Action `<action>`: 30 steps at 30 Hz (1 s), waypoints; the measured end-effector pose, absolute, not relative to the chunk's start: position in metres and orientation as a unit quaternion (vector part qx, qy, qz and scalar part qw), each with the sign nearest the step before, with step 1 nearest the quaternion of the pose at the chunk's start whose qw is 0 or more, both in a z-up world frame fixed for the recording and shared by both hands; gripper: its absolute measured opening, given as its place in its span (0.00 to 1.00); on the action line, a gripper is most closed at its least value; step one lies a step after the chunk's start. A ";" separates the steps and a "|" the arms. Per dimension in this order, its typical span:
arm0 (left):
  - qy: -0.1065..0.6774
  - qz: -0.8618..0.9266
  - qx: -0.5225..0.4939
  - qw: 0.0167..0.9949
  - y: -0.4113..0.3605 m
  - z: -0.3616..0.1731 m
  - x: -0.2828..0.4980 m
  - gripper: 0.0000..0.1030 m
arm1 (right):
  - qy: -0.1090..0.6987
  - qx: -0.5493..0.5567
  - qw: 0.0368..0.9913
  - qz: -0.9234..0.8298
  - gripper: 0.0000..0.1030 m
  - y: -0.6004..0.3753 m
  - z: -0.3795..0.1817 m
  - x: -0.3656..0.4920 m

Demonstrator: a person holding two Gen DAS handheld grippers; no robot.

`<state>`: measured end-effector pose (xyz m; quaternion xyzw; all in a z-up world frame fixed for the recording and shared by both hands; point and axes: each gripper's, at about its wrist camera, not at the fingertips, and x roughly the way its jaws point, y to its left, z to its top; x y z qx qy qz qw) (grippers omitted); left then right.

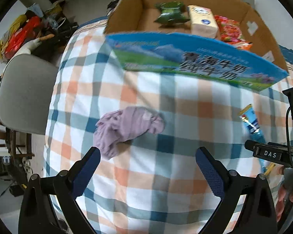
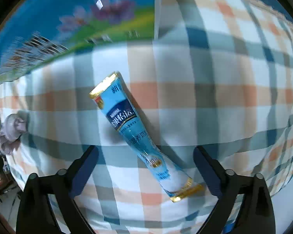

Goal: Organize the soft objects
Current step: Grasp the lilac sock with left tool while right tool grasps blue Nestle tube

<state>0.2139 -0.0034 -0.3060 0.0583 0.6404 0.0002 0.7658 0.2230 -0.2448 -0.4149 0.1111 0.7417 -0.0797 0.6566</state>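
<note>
landmark: open brown cardboard box with blue printed front flap (image 1: 195, 58), sitting on the orange, teal and white checked bedcover (image 1: 166, 175)
box contents: green crinkly packet (image 1: 169, 13), cream tissue pack (image 1: 203, 21), red printed snack bag (image 1: 231, 30)
loose item 1: crumpled lilac cloth (image 1: 127, 128), on the cover in front of the box, toward its left end
loose item 2: long light-blue sachet with gold ends (image 2: 138, 134), in front of the box's right end, lying diagonal
left gripper (image 1: 148, 163): jaws spread wide, holding nothing, just short of the cloth
right gripper (image 2: 146, 161): jaws spread wide, empty, straddling the sachet's lower half, contact unclear
step (judged): pick up both, drop in box
how: bite the cloth at its bunched middle so it lifts whole; close across the sachet's narrow width near mid-length, it looks slippery; clear the front flap before release
</note>
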 end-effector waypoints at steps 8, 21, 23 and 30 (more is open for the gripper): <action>0.657 0.037 -0.012 0.752 0.049 -0.307 0.225 0.97 | 0.752 0.131 0.640 -0.084 0.32 -0.222 -0.420 0.210; 0.715 0.029 -0.112 0.689 0.079 -0.357 0.273 0.97 | 0.763 0.152 0.625 -0.070 0.33 -0.200 -0.426 0.200; 0.722 0.029 -0.105 0.683 0.077 -0.367 0.280 0.97 | 0.763 0.150 0.624 -0.070 0.33 -0.200 -0.426 0.198; 0.738 0.007 -0.078 0.671 0.061 -0.399 0.291 0.92 | 0.768 0.144 0.620 -0.071 0.33 -0.194 -0.425 0.216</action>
